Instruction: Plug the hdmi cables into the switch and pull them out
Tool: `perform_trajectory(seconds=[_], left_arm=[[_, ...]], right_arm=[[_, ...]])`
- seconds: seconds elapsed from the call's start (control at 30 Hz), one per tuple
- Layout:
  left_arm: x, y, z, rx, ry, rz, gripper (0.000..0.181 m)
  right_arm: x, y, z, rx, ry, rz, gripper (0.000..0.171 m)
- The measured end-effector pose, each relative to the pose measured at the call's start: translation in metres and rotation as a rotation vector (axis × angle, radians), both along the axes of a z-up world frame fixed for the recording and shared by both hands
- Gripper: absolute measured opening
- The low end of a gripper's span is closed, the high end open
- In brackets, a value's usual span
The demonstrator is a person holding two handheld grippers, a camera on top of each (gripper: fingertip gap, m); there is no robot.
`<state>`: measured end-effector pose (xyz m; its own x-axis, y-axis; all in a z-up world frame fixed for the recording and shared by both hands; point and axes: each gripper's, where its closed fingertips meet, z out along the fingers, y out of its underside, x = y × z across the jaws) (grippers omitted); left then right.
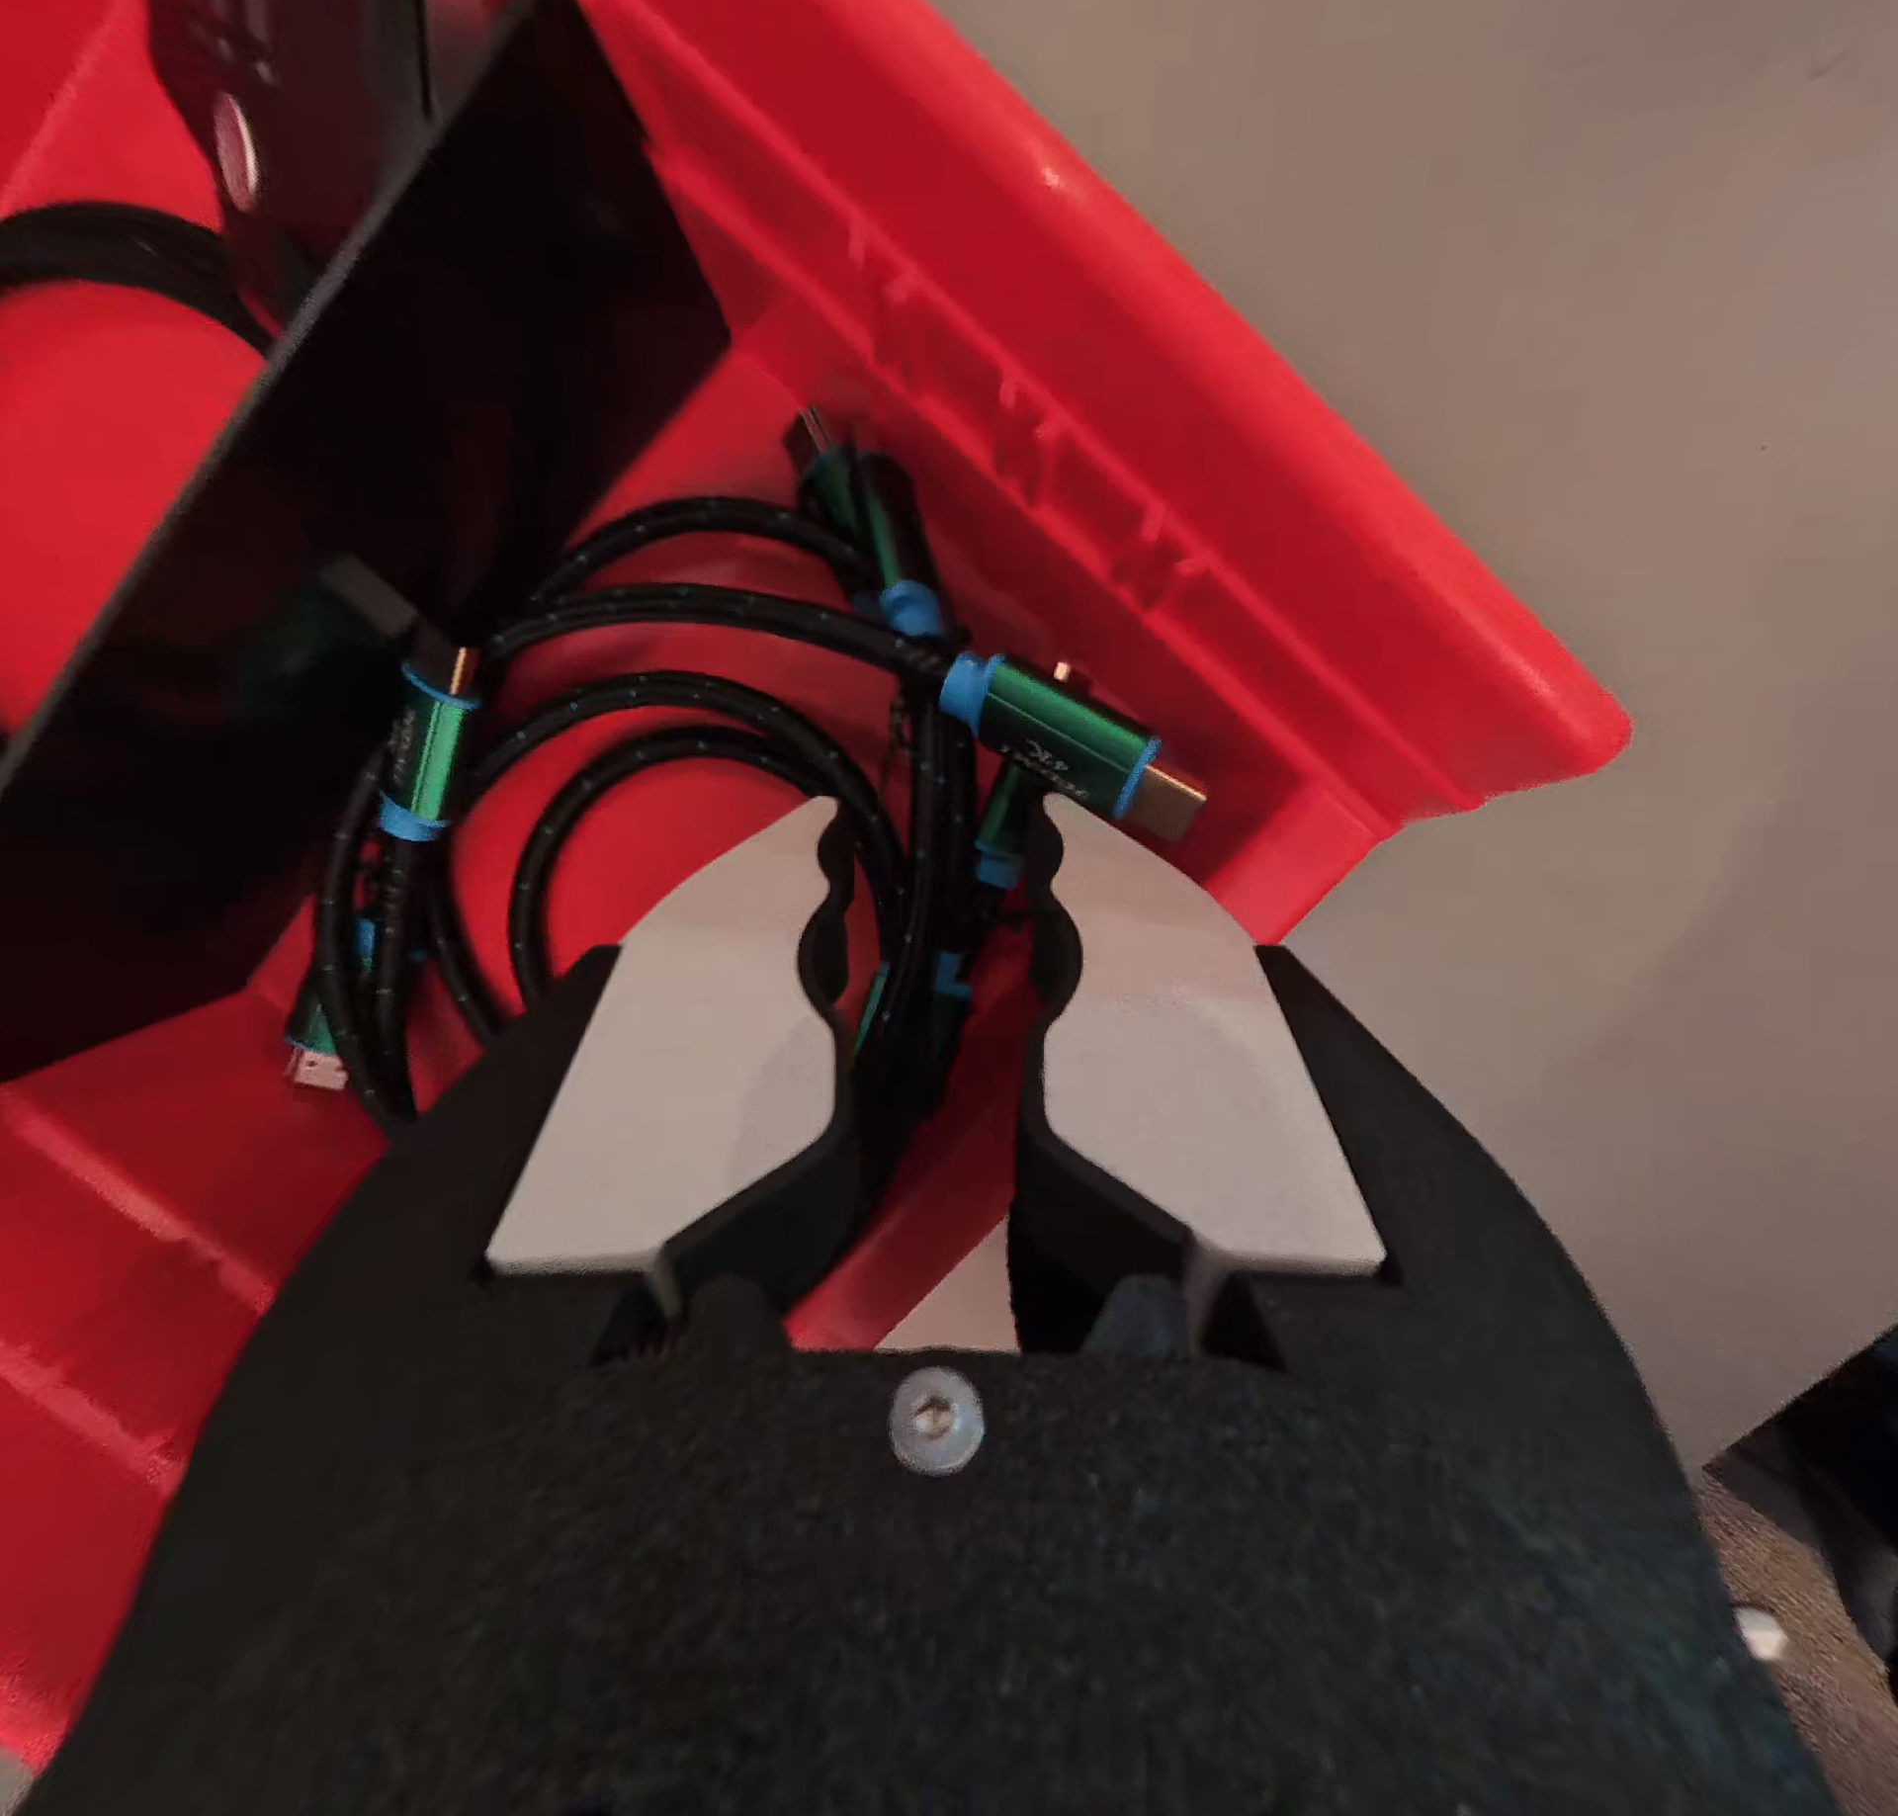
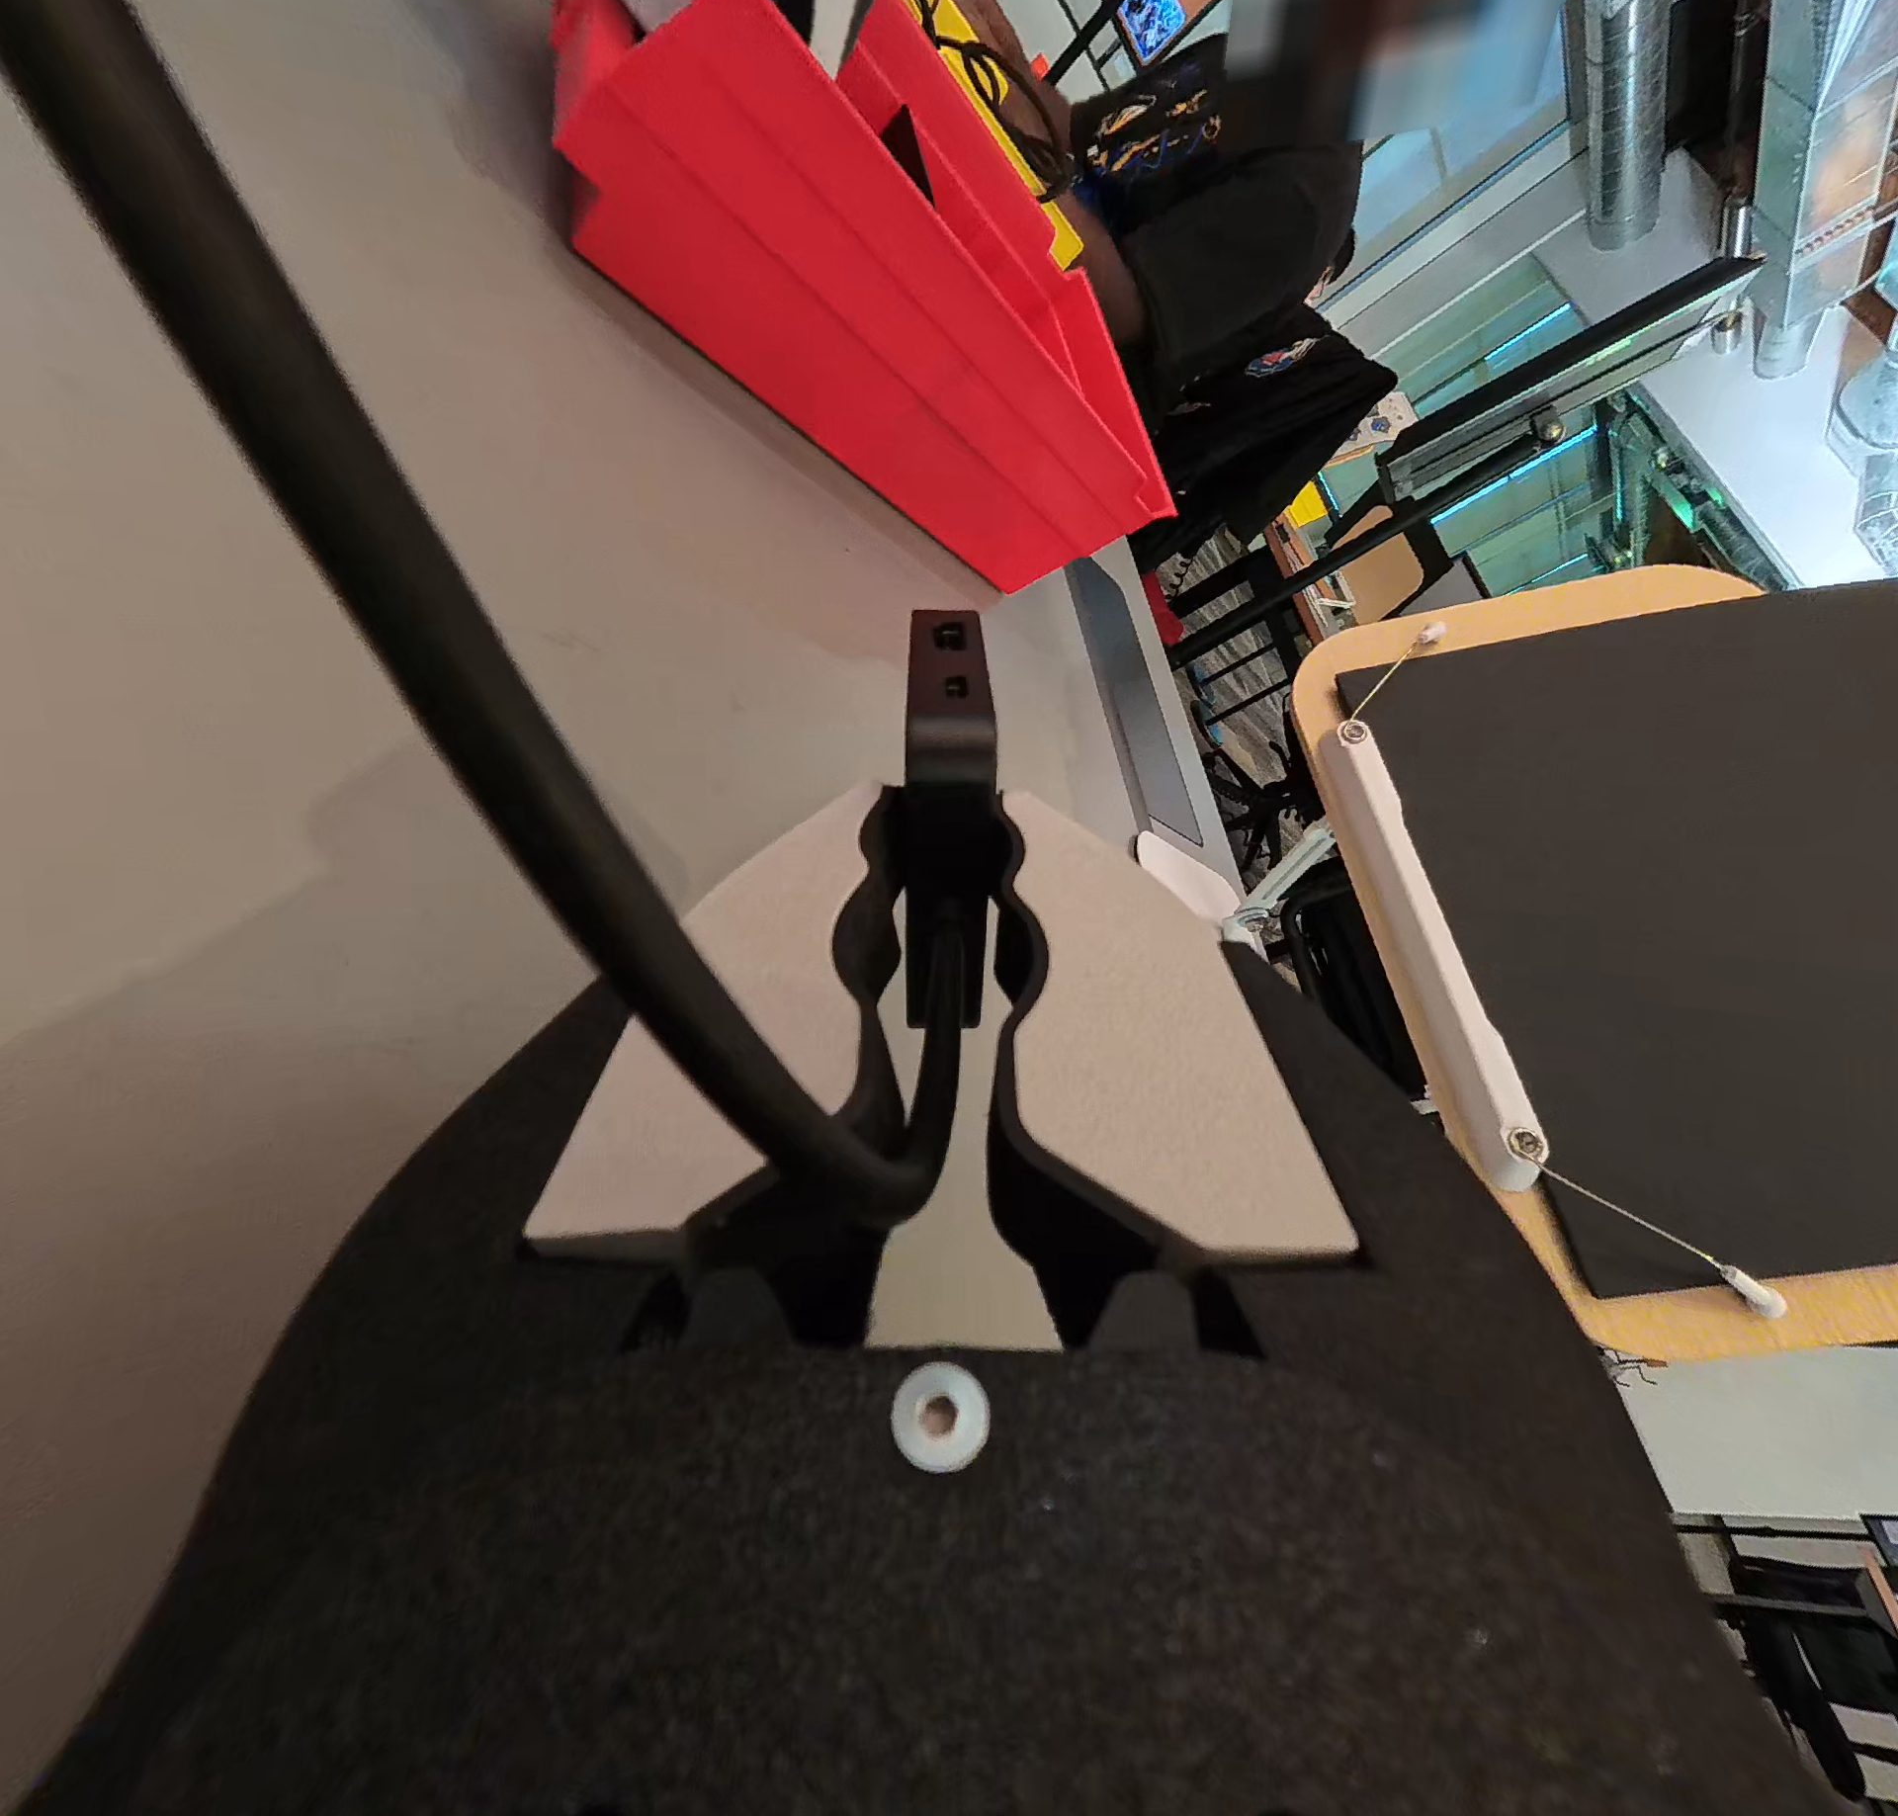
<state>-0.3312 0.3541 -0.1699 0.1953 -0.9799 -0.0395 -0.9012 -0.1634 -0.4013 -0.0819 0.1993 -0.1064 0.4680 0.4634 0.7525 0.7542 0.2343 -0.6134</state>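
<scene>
We see the pale counter [image 2: 308, 740] carrying a red bin [image 1: 1181, 493]. In its corner lies a tangle of HDMI cables [image 1: 719, 699]. Our left gripper [image 1: 937, 868], jaws parted and empty, sits nearest; one green plug [image 1: 1068, 729] lies at one o'clock, its axis pointing to four. Our right gripper [image 2: 945, 822] clamps a black connector [image 2: 950, 709], cord [image 2: 308, 452] trailing to eleven.

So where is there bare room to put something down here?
The grey table is bare beside the red bin, on the near side. Inside the bin, the compartment right of the black divider is crowded with coiled cables.
</scene>
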Motion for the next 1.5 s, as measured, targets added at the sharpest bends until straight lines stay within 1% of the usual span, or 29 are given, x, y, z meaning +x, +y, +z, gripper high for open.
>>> perform_trajectory(seconds=[0.03,0.1,0.27,0.43,0.5,0.63,0.77,0.83,0.9,0.97,1.0,1.07,1.17,1.23,1.3,1.33,1.4,1.5], left_arm=[[0.0,0.0,0.001,-0.01,0.0,0.008,0.029],[-0.001,0.005,0.009,0.003,-0.019,0.033,0.008],[-0.004,0.005,0.032,0.028,-0.096,0.042,0.006],[-0.007,-0.003,0.088,0.03,-0.284,0.064,0.006],[-0.006,-0.014,0.118,0.031,-0.369,0.047,0.007],[-0.003,-0.044,0.177,0.092,-0.508,-0.002,0.007],[0.005,-0.07,0.207,0.136,-0.577,-0.043,0.007],[0.018,-0.094,0.219,0.071,-0.655,-0.099,0.006],[0.036,-0.124,0.228,-0.061,-0.769,-0.152,0.006],[0.054,-0.151,0.221,-0.163,-0.821,-0.179,0.006],[0.064,-0.161,0.209,-0.169,-0.811,-0.175,0.006],[0.08,-0.173,0.174,-0.094,-0.736,-0.157,0.006],[0.1,-0.201,0.117,0.028,-0.637,-0.205,0.006],[0.111,-0.218,0.085,0.014,-0.595,-0.211,0.006],[0.119,-0.232,0.062,-0.072,-0.6,-0.189,0.006],[0.121,-0.234,0.051,-0.084,-0.603,-0.171,0.006],[0.12,-0.233,0.025,0.021,-0.53,-0.17,0.006],[0.109,-0.232,-0.013,0.178,-0.349,-0.21,0.006]], right_arm=[[0.0,0.0,0.0,0.0,0.0,-0.001,0.014],[0.001,0.0,0.0,-0.001,0.001,-0.001,0.014],[0.001,0.0,0.001,0.0,0.002,0.0,0.015],[0.001,-0.001,0.003,0.004,-0.002,-0.002,0.015],[0.002,-0.001,0.004,0.005,0.003,-0.006,0.014],[0.004,-0.003,0.009,0.017,0.017,-0.009,0.014],[0.002,-0.006,0.013,0.029,0.021,-0.003,0.015],[0.0,-0.007,0.014,0.038,0.011,-0.001,0.015],[-0.001,-0.008,0.016,0.047,0.002,-0.001,0.015],[-0.001,-0.009,0.018,0.057,-0.002,-0.002,0.015],[0.0,-0.01,0.019,0.064,-0.005,-0.005,0.015],[0.004,-0.01,0.022,0.078,-0.004,-0.016,0.015],[0.009,-0.009,0.026,0.094,0.006,-0.034,0.014],[0.012,-0.009,0.027,0.1,0.014,-0.041,0.014],[0.013,-0.008,0.026,0.098,0.02,-0.043,0.014],[0.013,-0.008,0.026,0.096,0.02,-0.043,0.014],[0.013,-0.007,0.024,0.094,0.011,-0.045,0.014],[0.013,-0.007,0.022,0.091,0.005,-0.045,0.014]])
